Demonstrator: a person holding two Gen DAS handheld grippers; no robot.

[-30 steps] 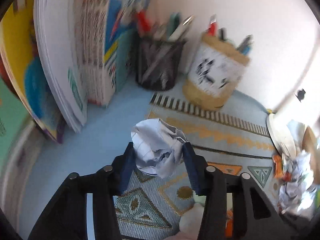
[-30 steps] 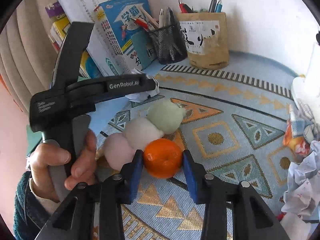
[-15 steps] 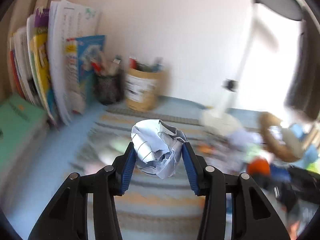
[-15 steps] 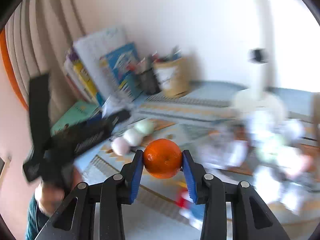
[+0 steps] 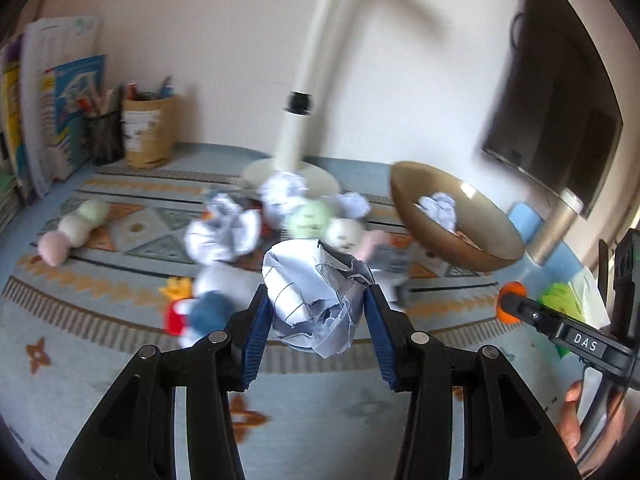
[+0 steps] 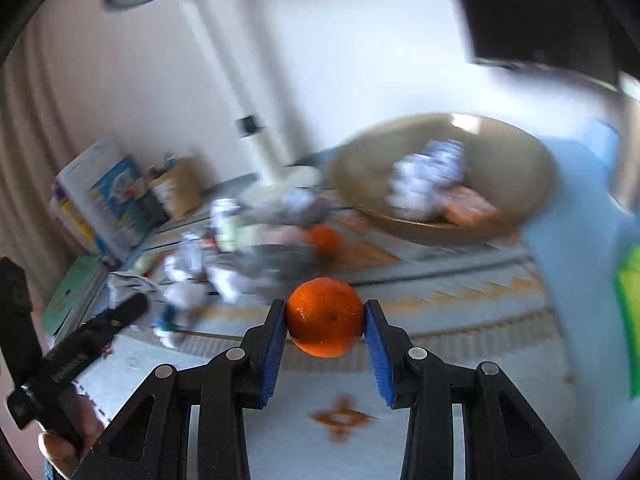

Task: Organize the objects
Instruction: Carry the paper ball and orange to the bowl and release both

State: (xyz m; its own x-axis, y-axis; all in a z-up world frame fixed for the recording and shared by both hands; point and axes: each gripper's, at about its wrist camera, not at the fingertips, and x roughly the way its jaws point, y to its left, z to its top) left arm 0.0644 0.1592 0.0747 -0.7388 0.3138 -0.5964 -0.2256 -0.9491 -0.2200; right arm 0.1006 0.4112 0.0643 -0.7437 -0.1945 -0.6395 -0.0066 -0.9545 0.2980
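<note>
I have both loads in the air. My left claw (image 5: 318,312) is pinching a crumpled paper ball (image 5: 316,300) between its blue pads, and my right claw (image 6: 325,330) is clamped on an orange (image 6: 325,317), squeezed at its widest part. Both hang above the patterned mat (image 5: 120,280) on the worktop, with the wooden bowl (image 5: 472,236) ahead and to the right, tilted toward me. It already holds a paper wad (image 5: 438,208) and something orange-pink that I cannot make out through the blur.

My guess is that this step is the carry to a drop-off, likely that bowl for the paper; where the orange belongs I cannot tell, though a second orange (image 6: 323,240) lies on the mat just in front of the bowl.

To do it well I would slow down, since both views are smeared. I would bring one claw in at a time so the two don't crowd each other at the rim. The paper is light and springy, so I'd release it low inside the bowl. The orange will roll, so I'd set it down touching a surface before letting go. I'd also keep clear of the white lamp post (image 5: 308,80) and the heap of paper and plush toys (image 5: 312,220) beneath.
</note>
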